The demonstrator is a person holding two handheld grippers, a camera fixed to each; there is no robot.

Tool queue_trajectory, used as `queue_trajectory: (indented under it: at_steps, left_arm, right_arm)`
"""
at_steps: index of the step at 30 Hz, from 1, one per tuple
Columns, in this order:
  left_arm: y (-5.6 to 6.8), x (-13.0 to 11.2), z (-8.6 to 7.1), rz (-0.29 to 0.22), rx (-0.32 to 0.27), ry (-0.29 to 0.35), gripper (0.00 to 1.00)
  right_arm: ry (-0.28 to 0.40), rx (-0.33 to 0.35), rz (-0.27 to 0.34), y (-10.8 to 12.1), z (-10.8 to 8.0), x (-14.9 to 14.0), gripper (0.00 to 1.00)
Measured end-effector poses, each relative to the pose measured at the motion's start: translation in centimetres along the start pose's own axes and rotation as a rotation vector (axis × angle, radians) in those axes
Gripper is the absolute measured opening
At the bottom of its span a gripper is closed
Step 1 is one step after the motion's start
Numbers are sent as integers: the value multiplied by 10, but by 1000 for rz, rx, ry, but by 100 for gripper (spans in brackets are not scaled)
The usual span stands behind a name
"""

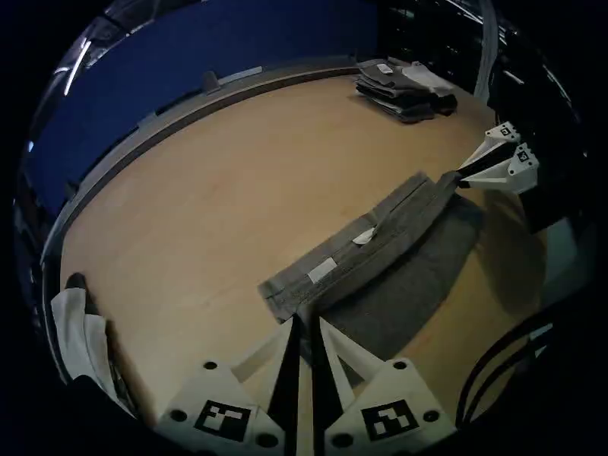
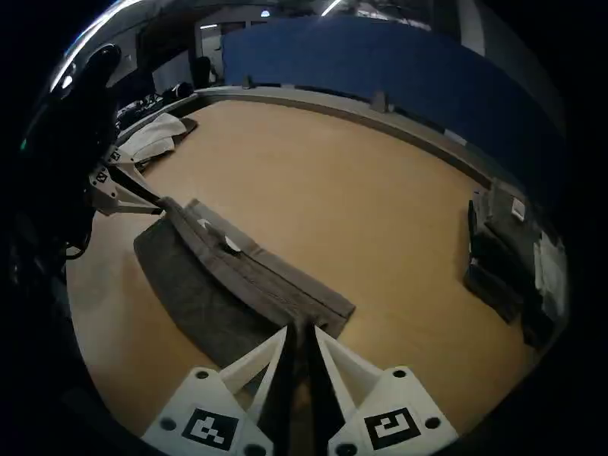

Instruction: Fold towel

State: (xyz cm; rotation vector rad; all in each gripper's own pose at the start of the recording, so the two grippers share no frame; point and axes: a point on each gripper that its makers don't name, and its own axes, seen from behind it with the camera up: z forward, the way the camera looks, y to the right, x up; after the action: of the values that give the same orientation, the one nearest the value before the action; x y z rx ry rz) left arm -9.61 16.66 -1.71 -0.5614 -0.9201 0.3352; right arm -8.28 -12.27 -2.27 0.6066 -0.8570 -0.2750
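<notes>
A grey towel [image 1: 380,235] lies on the wooden table [image 1: 228,190], its upper layer folded over into a long band with white tags showing. In the left gripper view my left gripper [image 1: 306,323] is shut on the towel's near end. My right gripper [image 1: 460,176] pinches the far end at the right. In the right gripper view the same towel [image 2: 243,273] runs from my right gripper [image 2: 302,328], shut on its near corner, to my left gripper [image 2: 156,201] at the far left. A darker lower layer spreads flat beneath the band.
A stack of folded grey towels [image 1: 403,91] sits at the table's far corner, also at the right edge in the right gripper view [image 2: 509,258]. A white cloth [image 1: 76,334] [image 2: 152,137] lies at the other end. A blue partition [image 1: 190,61] backs the table.
</notes>
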Motion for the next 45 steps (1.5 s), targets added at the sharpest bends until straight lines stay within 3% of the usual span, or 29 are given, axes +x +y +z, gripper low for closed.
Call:
queue_trajectory:
  at_steps: [6,13,19,24,36,45]
  left_arm:
    - [-1,-2,3,-6,7,-1,10]
    - [-7,-3,7,-11,21,3,19]
    - [-12,0,9,-17,33,13,23]
    - [-15,2,9,-19,40,20,29]
    - [-22,3,13,-8,62,20,36]
    - [-27,7,17,-5,78,24,46]
  right_arm:
    - [-9,-13,-5,1,3,-2,13]
    - [-23,-38,-19,5,8,-6,19]
    - [-25,-57,-29,9,11,-5,44]
    - [-22,-81,-33,15,11,-4,57]
    - [-24,-132,-56,31,16,-5,69]
    - [-11,-164,-57,40,19,0,88]
